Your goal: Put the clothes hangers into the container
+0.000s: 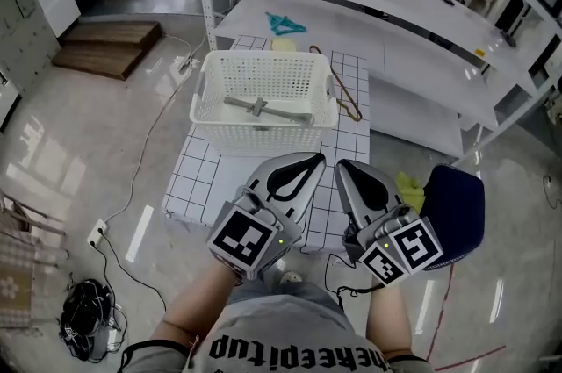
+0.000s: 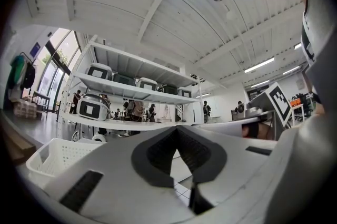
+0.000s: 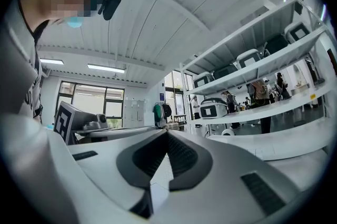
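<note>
- Currently both tools hang close to the person's body, short of the counter [image 1: 198, 178]. The left tool [image 1: 307, 165] and the right tool [image 1: 344, 174] each have their jaws pressed together with nothing between them (each tool's own view shows the pads meeting at the tip).
- One grey hanger [image 1: 263, 110] already lies flat in the white basket [image 1: 211, 112], which stands on the gridded counter.
- A thin brown hanger [image 1: 345, 99] lies on the counter just beside the basket's right wall.
- A teal hanger [image 1: 285, 23] lies on the white shelf [image 1: 395, 46] behind the basket, well apart from both tools.
- Hangers like these are probably light and stiff. They are also slim and lie flat on the surface, so the pads could slip off them.
- The brown one looks the slimmest. Its hook, or the straight bar near the middle, seems the best hold, with the jaws opened first and then closed across it.
- The teal one likely calls for a longer reach, and its hook end cannot be made out.
</note>
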Motion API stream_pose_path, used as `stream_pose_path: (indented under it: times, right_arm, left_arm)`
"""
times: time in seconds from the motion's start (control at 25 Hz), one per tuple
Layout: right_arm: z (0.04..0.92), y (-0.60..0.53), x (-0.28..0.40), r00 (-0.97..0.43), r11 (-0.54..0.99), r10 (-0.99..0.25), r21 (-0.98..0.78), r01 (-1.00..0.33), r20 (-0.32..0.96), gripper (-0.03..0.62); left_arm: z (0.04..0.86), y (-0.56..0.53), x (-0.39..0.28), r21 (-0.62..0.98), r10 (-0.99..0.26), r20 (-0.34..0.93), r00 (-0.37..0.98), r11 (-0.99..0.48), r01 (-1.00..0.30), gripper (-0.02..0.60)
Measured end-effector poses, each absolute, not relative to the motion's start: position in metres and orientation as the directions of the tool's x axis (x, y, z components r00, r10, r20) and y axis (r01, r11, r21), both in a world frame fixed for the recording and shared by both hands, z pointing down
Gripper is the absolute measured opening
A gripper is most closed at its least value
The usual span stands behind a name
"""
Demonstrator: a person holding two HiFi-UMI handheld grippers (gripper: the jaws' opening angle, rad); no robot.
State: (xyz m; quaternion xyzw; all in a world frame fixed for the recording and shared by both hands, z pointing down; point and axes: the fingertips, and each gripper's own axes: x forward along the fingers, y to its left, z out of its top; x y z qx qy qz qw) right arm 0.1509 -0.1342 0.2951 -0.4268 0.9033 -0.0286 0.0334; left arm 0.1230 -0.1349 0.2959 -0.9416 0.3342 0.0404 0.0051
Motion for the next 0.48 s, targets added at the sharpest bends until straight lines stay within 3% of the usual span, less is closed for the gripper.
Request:
stream_pose_path:
  times: [0.48]
  right_arm:
    - [0.2961,-0.1437,0.1554,-0.648,0.649,-0.761,-0.078,-0.757,-0.036,0.005]
  left_arm:
    - [0.2965,-0.1443,0.1323,0.018,-0.635,-0.072,0.769,-0.772,-0.636,0.012]
